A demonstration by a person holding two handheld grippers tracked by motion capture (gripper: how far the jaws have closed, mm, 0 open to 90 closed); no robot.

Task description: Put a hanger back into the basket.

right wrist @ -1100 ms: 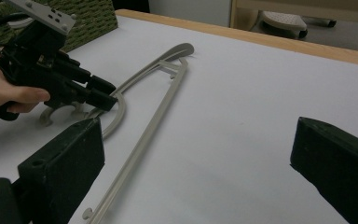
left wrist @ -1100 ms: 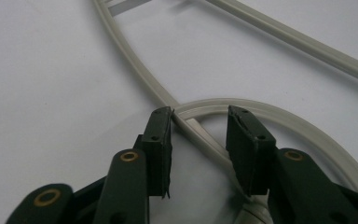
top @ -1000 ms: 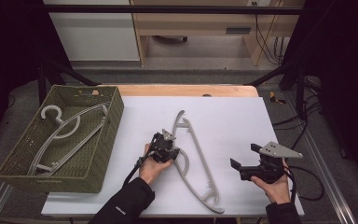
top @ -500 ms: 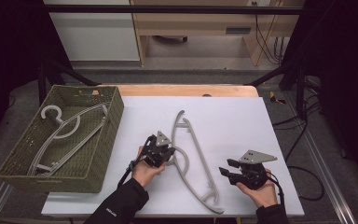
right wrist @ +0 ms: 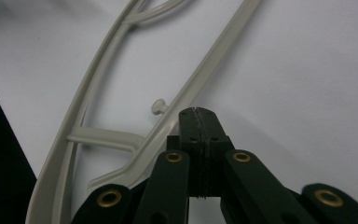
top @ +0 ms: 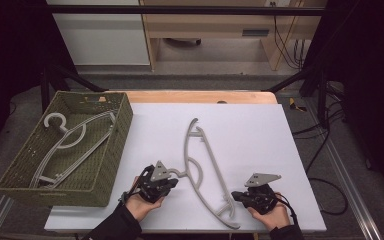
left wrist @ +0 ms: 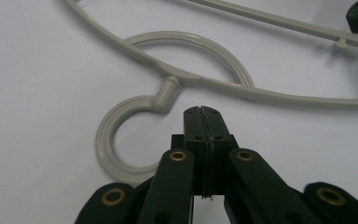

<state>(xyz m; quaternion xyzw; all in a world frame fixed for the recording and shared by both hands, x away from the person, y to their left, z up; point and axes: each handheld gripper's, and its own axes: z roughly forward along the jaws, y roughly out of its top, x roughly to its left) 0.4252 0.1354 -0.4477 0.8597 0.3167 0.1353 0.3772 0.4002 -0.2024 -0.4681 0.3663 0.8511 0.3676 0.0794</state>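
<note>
A grey plastic hanger lies flat on the white table, its hook pointing left toward my left gripper. That gripper is shut with nothing between its jaws, its tip just short of the hook's neck. My right gripper sits by the hanger's near end. Its jaws have just been closing and now meet empty, tip beside the hanger's straight bar and a small peg.
A green woven basket at the left holds more grey hangers. The white table surface stretches behind and to the right of the hanger. Cables trail off the table's right side.
My left gripper has drawn back toward the near edge and left, off the hanger. My right gripper has moved left and lower toward the hanger's near end, and its jaws have closed.
</note>
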